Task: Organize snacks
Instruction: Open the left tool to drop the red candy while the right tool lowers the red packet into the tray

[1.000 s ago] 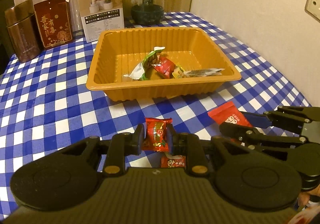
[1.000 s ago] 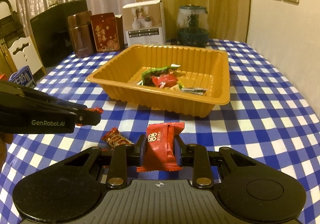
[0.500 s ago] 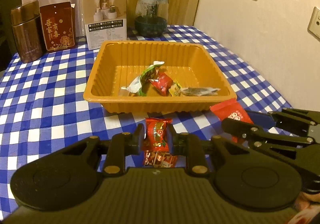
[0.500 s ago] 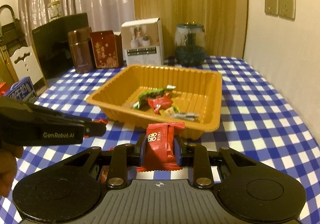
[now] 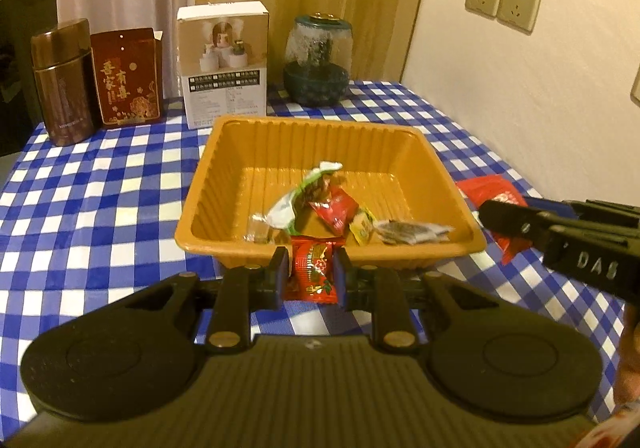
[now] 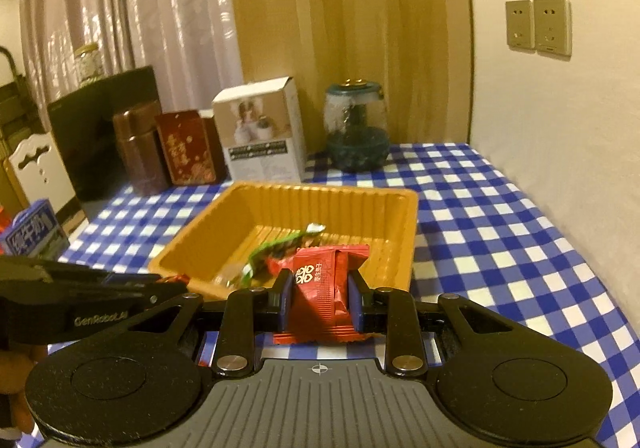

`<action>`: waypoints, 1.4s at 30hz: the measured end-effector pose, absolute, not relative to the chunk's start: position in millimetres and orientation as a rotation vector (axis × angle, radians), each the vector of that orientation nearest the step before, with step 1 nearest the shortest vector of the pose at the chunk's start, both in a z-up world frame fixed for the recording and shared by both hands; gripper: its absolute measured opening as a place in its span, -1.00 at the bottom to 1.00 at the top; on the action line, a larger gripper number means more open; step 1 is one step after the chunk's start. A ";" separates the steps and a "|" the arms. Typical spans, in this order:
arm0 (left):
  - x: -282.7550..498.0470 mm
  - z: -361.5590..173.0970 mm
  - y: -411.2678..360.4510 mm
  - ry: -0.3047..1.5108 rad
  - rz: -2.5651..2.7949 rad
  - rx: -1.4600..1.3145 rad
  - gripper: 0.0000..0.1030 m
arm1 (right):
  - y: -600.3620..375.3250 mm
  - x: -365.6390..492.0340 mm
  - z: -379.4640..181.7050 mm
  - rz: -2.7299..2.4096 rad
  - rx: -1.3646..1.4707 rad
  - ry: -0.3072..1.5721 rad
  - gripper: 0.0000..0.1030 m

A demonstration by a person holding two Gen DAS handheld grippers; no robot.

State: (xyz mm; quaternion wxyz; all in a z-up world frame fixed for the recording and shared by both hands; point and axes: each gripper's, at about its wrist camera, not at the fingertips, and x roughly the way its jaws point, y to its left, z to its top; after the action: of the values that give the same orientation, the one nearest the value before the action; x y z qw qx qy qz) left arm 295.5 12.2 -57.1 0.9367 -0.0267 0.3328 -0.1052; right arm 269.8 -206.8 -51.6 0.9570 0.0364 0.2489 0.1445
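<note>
- Tray (image 5: 224, 184) is the landmark: orange plastic, ribbed walls, on blue-white check tablecloth (image 5: 100, 208). Inside it lie already some snacks: green-white wrapper (image 5: 298, 200), red packet (image 5: 336, 208), small yellow one, a dark one.
- Left gripper (image 5: 310, 272): jaws nearly closed, pads press both sides of small red candy (image 5: 314, 268). Candy hangs just in front of the tray's near wall, not over the inside yet.
- Right gripper (image 6: 320, 296): also nearly closed, clamped on flat red pouch (image 6: 324, 288) w/ white double-circle logo. It is at the tray's near-right corner, seems above rim level; right-wrist view is a bit blurred.
- Handling, my judgement: both are very light, soft foil/plastic wrappers, slippery and crinkly. Wrapper can slide or fold btw. the pads, content inside maybe brittle, so no hard squeeze needed.
- Where to take hold: at the thick middle of the body, as now, not at the thin sealed ends, these bend and slip out.
- Release: probably low over the tray floor, bec. a light packet can bounce off the sloped wall.
</note>
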 end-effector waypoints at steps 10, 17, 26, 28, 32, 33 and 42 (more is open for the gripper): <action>320.7 -56.9 14.8 0.667 -0.200 -0.053 -0.60 | -210.2 297.4 -51.3 0.299 0.095 0.518 -0.43; 338.3 -58.8 19.5 0.668 -0.181 -0.062 -0.59 | -205.3 314.7 -51.2 0.312 0.089 0.520 -0.43; 362.2 -60.7 21.3 0.661 -0.157 -0.061 -0.59 | -209.3 342.1 -59.4 0.301 0.118 0.549 -0.43; 367.3 -60.3 20.1 0.655 -0.160 -0.063 -0.59 | -210.7 346.9 -60.4 0.300 0.127 0.551 -0.43; 375.7 -61.7 15.9 0.650 -0.170 -0.060 -0.59 | -213.9 356.7 -62.2 0.292 0.145 0.556 -0.43; 377.5 -62.6 14.8 0.652 -0.172 -0.062 -0.59 | -215.0 359.2 -63.0 0.287 0.152 0.557 -0.43; 385.3 -71.2 17.5 0.662 -0.170 -0.112 -0.33 | -220.7 366.9 -66.8 0.278 0.191 0.572 -0.43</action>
State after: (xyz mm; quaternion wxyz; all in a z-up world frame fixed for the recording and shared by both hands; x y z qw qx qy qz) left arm 385.3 17.5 -71.2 0.9406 -0.0547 0.3245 -0.0834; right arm 366.9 -220.7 -66.8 0.9454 0.0939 0.2807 0.1363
